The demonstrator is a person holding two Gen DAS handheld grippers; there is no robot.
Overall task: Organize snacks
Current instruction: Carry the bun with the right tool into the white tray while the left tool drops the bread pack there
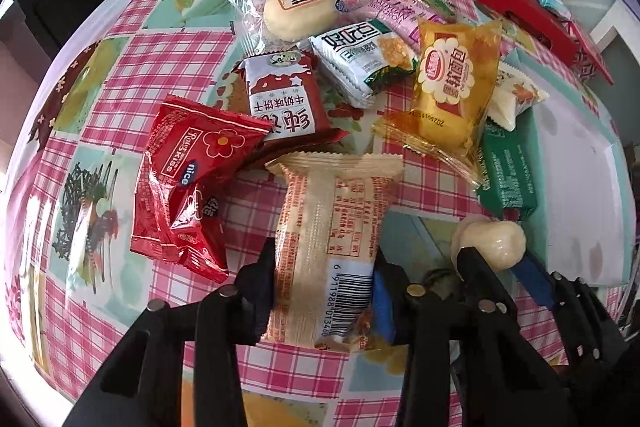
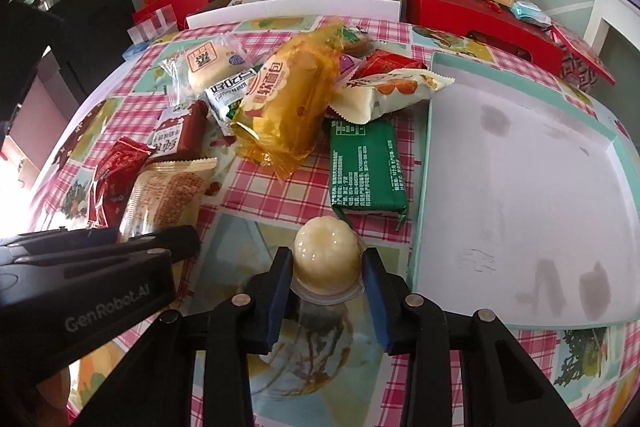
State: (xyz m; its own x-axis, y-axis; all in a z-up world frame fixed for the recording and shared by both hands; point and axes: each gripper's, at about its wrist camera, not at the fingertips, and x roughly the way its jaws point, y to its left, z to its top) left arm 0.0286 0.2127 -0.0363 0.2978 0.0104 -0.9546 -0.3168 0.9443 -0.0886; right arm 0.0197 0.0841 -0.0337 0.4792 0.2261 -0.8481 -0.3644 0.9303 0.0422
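Observation:
My left gripper [image 1: 324,267] is shut on a beige snack packet [image 1: 332,211] with a barcode, gripped near its lower end. The packet points toward the snack pile. Beside it on the right, my right gripper [image 1: 500,263] holds a pale yellow jelly cup [image 1: 490,241]. In the right wrist view the jelly cup [image 2: 326,259] sits dome up between the blue pads of my right gripper [image 2: 326,267], just above the tablecloth. My left gripper [image 2: 172,241] shows at the left with the beige packet [image 2: 168,195]. A white tray with a teal rim [image 2: 424,167] lies to the right.
Loose snacks crowd the checked tablecloth [image 1: 120,67]: a yellow bread packet [image 2: 288,99], a green packet [image 2: 366,167], red packets [image 1: 192,179] and a round pastry [image 1: 298,7]. Red boxes [image 2: 480,15], a bottle and a small wooden case stand at the back edge.

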